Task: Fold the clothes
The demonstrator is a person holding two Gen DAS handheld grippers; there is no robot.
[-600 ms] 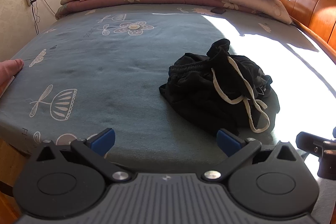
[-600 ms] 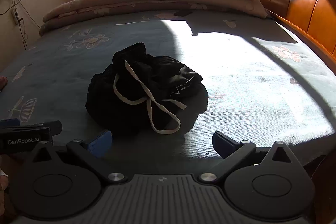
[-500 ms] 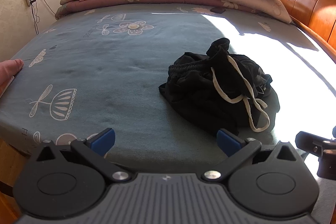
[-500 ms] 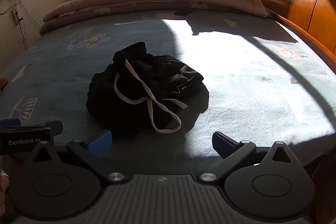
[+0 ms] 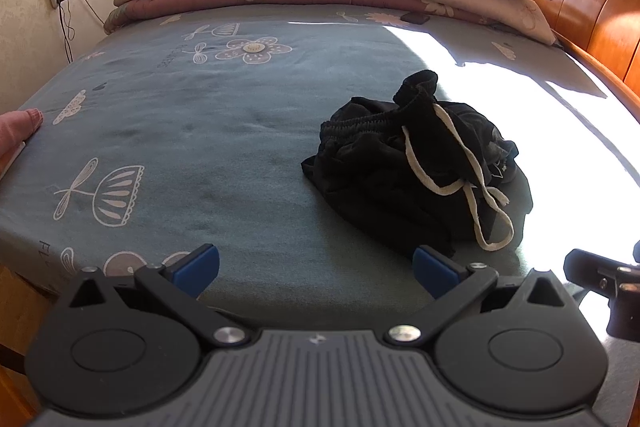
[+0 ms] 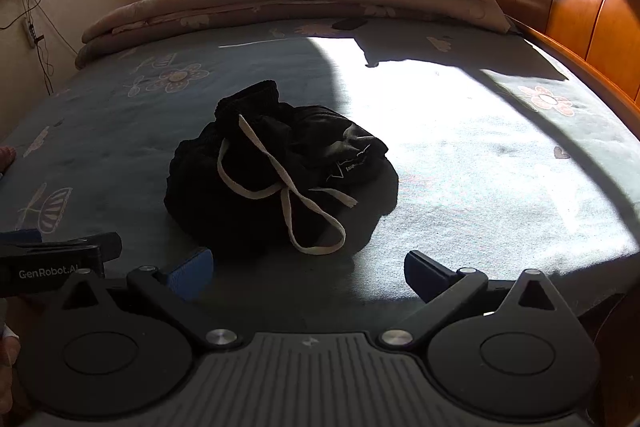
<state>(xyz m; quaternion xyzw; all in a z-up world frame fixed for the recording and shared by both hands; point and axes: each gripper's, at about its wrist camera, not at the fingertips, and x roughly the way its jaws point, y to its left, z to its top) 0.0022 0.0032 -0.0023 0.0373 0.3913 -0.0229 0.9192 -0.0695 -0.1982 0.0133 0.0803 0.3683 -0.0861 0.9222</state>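
Your left gripper (image 5: pixel 316 267) and right gripper (image 6: pixel 306 269) both stand spread wide with nothing between the blue pads. The crumpled black drawstring garment (image 5: pixel 416 167) lies bunched on the grey-blue flowered bed sheet (image 5: pixel 200 131), its folds lost in shadow, so you cannot tell its shape

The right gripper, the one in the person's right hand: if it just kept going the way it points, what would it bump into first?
Probably the crumpled black garment with its white drawstring, lying just ahead of the open right gripper; depth is uncertain.
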